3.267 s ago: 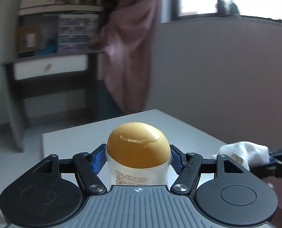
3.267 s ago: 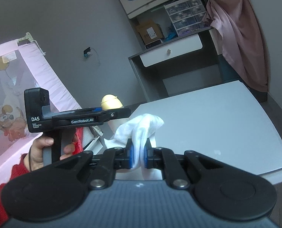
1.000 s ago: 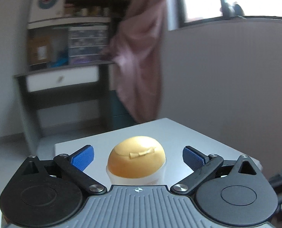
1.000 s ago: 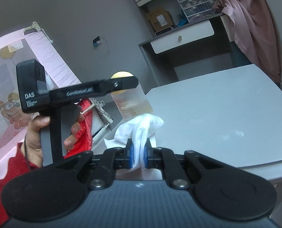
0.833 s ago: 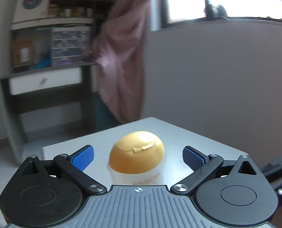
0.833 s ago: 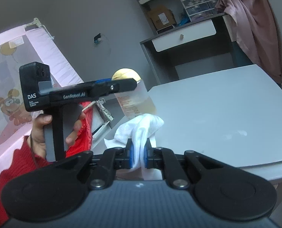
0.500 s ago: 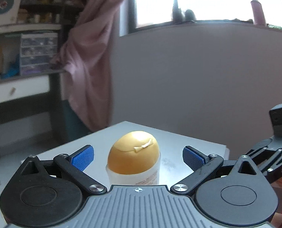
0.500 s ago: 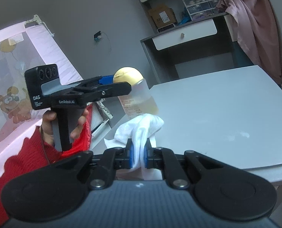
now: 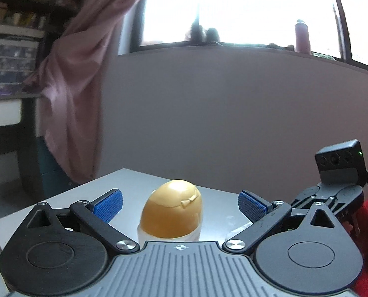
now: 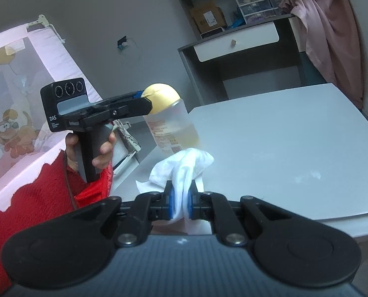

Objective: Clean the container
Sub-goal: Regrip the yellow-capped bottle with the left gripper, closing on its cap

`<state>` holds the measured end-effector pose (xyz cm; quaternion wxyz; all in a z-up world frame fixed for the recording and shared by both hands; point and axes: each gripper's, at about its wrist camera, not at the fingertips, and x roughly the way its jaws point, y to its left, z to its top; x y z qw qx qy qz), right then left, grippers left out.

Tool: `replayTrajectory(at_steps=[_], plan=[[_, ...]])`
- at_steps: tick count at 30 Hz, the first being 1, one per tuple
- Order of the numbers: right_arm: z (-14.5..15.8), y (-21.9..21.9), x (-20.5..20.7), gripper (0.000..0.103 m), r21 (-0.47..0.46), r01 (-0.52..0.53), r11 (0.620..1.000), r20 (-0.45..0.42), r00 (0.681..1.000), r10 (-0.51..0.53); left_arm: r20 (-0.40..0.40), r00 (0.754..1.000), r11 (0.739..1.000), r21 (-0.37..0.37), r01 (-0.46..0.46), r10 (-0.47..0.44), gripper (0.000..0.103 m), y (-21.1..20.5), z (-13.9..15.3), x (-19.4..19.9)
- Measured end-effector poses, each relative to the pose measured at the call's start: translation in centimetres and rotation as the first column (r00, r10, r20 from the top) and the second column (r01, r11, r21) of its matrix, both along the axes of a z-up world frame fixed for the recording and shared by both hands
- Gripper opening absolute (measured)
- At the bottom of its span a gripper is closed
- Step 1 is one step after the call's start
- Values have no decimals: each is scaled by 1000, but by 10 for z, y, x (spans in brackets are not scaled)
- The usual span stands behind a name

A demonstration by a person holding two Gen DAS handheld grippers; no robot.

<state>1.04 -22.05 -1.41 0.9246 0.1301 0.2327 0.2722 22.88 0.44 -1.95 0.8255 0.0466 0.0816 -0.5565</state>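
A clear plastic bottle with a yellow dome cap [image 9: 174, 212] stands on the grey table [image 9: 131, 183]. It also shows in the right wrist view [image 10: 170, 123], tilted, with pale liquid low inside. My left gripper [image 9: 180, 203] is open, its blue pads wide on either side of the cap, not touching it. In the right wrist view the left gripper [image 10: 144, 101] is level with the cap. My right gripper [image 10: 181, 199] is shut on a white cloth [image 10: 184, 165], just in front of the bottle's base.
The grey table [image 10: 295, 148] stretches right and back. A dark desk with a white drawer [image 10: 236, 42] and a pink curtain [image 10: 327, 24] stand behind. A pink cot side [image 10: 17, 86] is at the left. A grey wall and window [image 9: 233, 12] face the left gripper.
The left gripper let go of the bottle and opened wide. It has since swung round the bottle toward the window side. The right gripper keeps the cloth, nearly still.
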Motion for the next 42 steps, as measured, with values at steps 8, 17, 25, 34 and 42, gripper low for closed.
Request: replayTrajectory(at_steps=[8, 17, 25, 34, 42], plan=[[-1, -2, 2, 10, 3, 4, 1000, -11, 1000, -4, -8, 999, 999, -17, 32, -32, 100, -4, -13, 3], [0, -2, -5, 10, 4, 6, 1000, -12, 1000, -6, -24, 998, 997, -44, 65, -66, 47, -8, -13, 9], [2, -3, -6, 10, 9, 11, 1000, -9, 1000, -11, -61, 996, 997, -49, -63, 60, 45, -11, -11, -1], [0, -2, -7, 10, 26, 4, 1000, 3, 1000, -4, -76, 939, 942, 38, -334, 336, 45, -27, 6, -34], [-3, 12, 2, 10, 32, 29, 999, 31, 999, -30, -125, 845, 854, 102, -511, 520, 45, -37, 27, -38]])
